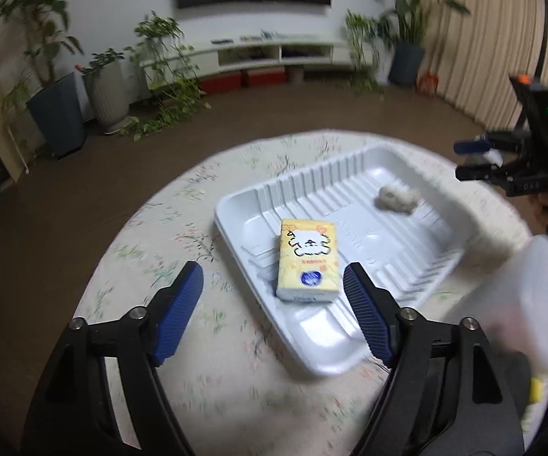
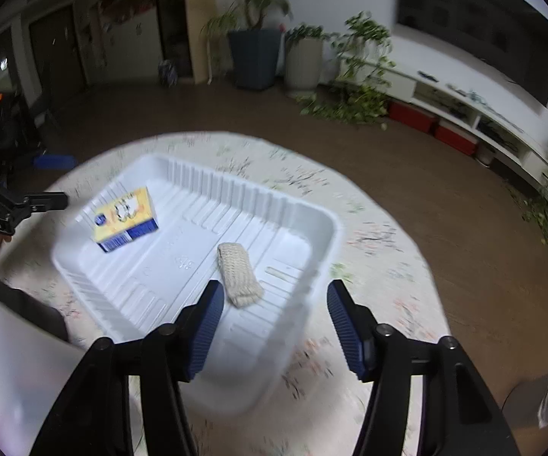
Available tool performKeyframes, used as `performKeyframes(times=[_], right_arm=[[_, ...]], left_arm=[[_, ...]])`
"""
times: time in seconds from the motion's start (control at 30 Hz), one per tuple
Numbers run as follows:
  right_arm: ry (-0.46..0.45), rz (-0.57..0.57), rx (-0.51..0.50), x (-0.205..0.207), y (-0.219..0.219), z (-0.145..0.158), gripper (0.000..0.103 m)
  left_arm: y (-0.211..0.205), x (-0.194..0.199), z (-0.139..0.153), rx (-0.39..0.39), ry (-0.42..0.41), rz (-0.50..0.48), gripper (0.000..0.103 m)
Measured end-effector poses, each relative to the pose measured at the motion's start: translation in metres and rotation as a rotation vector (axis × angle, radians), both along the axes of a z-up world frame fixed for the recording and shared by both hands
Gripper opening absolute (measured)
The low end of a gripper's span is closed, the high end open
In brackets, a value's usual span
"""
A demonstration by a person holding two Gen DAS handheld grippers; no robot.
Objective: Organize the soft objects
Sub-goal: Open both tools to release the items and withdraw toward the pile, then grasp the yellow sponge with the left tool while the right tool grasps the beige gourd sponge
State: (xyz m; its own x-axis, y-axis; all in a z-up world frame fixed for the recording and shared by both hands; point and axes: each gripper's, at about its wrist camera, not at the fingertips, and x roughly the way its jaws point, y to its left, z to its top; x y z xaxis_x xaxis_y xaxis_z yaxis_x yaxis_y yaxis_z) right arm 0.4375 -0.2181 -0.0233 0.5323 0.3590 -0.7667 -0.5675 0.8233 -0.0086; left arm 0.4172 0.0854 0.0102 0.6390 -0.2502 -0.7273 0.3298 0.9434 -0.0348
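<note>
A white ribbed plastic tray (image 1: 437,266) (image 2: 312,224) lies on a round table with a floral cloth. In it lie a yellow tissue pack with a cartoon bear (image 1: 308,266) (image 2: 127,220) and a beige knitted cloth roll (image 1: 397,198) (image 2: 239,273). My left gripper (image 1: 274,285) is open and empty, just short of the tissue pack. My right gripper (image 2: 274,304) is open and empty, over the tray's near rim close to the knitted roll. The right gripper also shows in the left wrist view (image 1: 471,159), the left gripper in the right wrist view (image 2: 51,180).
The floral tablecloth (image 1: 167,228) (image 2: 380,235) covers the round table. A blurred white object (image 1: 532,296) (image 2: 19,372) sits near me at the table's edge. Potted plants (image 1: 61,114), a low white shelf (image 1: 274,53) and brown floor lie beyond.
</note>
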Motion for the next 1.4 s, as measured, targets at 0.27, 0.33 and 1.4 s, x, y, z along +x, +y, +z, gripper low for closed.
performKeyframes(times=[0.27,0.33,1.4], right_arm=[[-0.008,-0.083,0.164,-0.076,-0.070,0.035,0.101],[-0.010,-0.094,0.217,-0.107,-0.084,0.039,0.103],[-0.048,-0.219,0.101,-0.337,-0.017,-0.033,0.103]], left_arm=[[0.021,-0.112,0.016,-0.108,-0.023,0.072,0.103],[0.018,-0.142,0.013,-0.116,-0.027,0.087,0.103],[-0.060,-0.273,-0.044,-0.072,0.050,0.172,0.103]])
